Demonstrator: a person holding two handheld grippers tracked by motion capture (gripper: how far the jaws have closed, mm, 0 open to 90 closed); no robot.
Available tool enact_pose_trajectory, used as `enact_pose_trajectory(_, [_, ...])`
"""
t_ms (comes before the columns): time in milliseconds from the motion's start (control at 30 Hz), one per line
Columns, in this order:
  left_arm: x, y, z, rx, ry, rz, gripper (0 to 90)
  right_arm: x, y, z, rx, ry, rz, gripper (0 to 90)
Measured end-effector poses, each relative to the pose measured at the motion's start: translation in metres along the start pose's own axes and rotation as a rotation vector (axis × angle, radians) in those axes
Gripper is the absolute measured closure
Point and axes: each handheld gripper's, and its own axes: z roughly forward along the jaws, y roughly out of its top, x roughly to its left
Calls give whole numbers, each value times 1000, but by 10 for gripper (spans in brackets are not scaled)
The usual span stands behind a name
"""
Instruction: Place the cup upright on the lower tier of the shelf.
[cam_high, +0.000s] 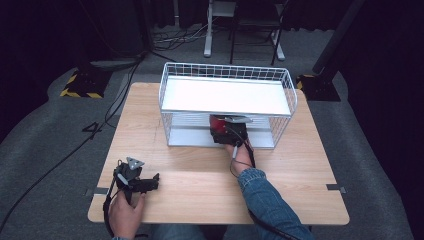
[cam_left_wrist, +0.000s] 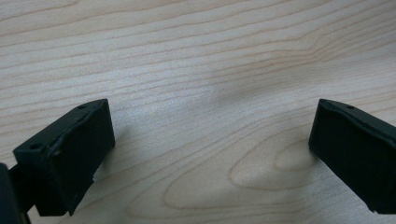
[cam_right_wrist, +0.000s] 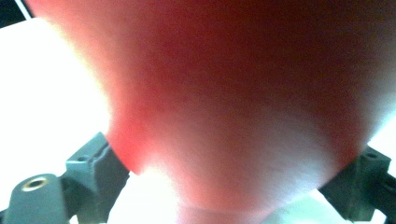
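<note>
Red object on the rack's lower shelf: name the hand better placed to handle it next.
Right. The right gripper reaches into the rack with the red object between its jaws; the left gripper rests far away.

What can't be made out around the wire rack

Red object (cam_right_wrist: 243, 102) in right gripper view: close, blurred, cut off at top and both sides; shape and kind not readable. Whether the pads press on it or stand just clear cannot be told; both jaws partly cut by the bottom edge. In the high view the red object (cam_high: 217, 126) sits in the lower tier of the wire rack (cam_high: 167, 90), mostly hidden behind the right gripper (cam_high: 229, 131) and the rack's upper shelf. Left gripper (cam_left_wrist: 210, 140): jaws cropped at the bottom and right edges. Person's forearms cut off at the counter's (cam_high: 200, 190) near edge, below the rack.
</note>
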Motion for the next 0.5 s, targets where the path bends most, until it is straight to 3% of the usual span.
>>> enact_pose_trajectory(67, [0, 0, 0, 0, 0, 0, 5, -1, -2, -3, -1, -10, -20, 3])
enact_pose_trajectory(233, [0, 0, 0, 0, 0, 0, 4, -4, -7, -12, 9, 32, -29, 0])
enact_pose_trajectory(500, [0, 0, 0, 0, -2, 1, 4, -5, -10, -40, 18, 49, -41, 0])
